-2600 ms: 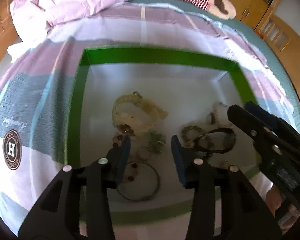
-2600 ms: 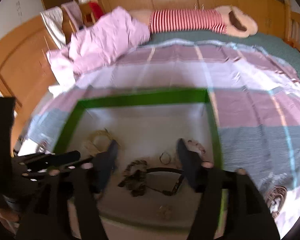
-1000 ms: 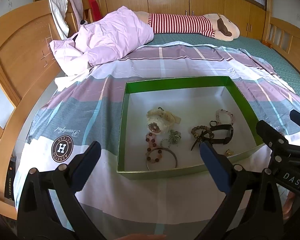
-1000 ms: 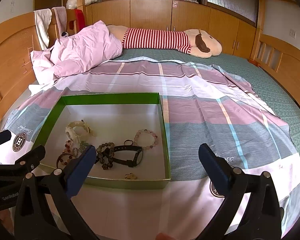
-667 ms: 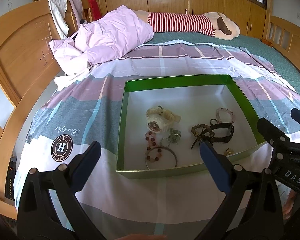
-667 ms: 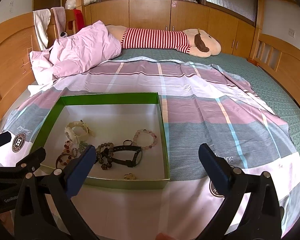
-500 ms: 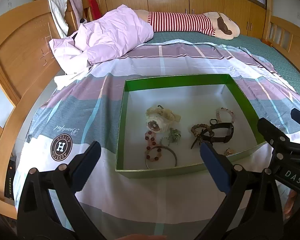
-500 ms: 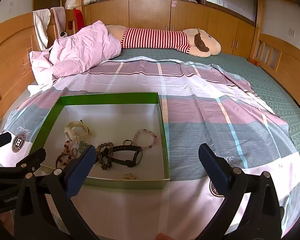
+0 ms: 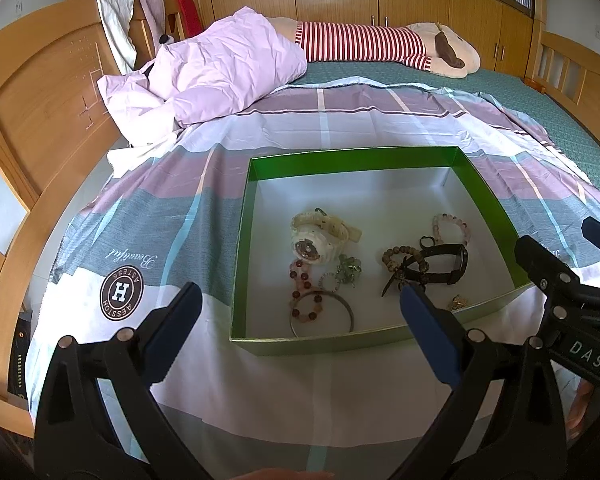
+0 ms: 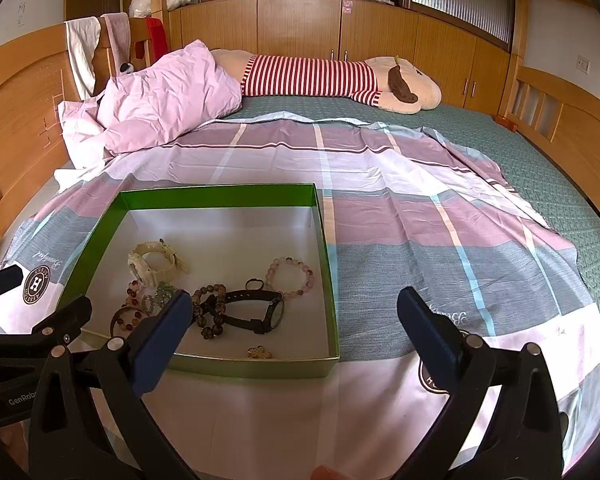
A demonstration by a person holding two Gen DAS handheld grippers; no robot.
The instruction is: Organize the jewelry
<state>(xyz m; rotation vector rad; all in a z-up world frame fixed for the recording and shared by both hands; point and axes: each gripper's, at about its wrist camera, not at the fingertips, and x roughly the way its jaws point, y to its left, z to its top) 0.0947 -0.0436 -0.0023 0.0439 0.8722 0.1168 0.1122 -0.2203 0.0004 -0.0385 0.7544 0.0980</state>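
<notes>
A shallow green box [image 9: 240, 264] [image 10: 327, 264] lies on the bedsheet with jewelry on its white floor: a cream watch [image 9: 316, 240] [image 10: 150, 262], a black watch [image 9: 444, 266] [image 10: 260, 310], a brown bead bracelet [image 9: 398, 260] [image 10: 210, 308], a pink bead bracelet [image 9: 450, 226] [image 10: 290, 276], a red bead bracelet with a metal bangle [image 9: 320, 312], a small gold piece [image 10: 259, 353]. My left gripper [image 9: 300, 320] is open and empty, held back above the box's near edge. My right gripper [image 10: 292, 320] is open and empty, near the box's right front corner.
A checked sheet [image 10: 420, 208] covers the bed. A pink pillow [image 9: 220, 68] and a striped plush toy [image 10: 320, 76] lie at the far end. A wooden headboard [image 9: 40, 120] stands left and wooden cupboards [image 10: 300, 24] stand behind.
Since 2.6 s ago both grippers have pulled back out of the box and opened wide. Over the last second nothing has visibly moved.
</notes>
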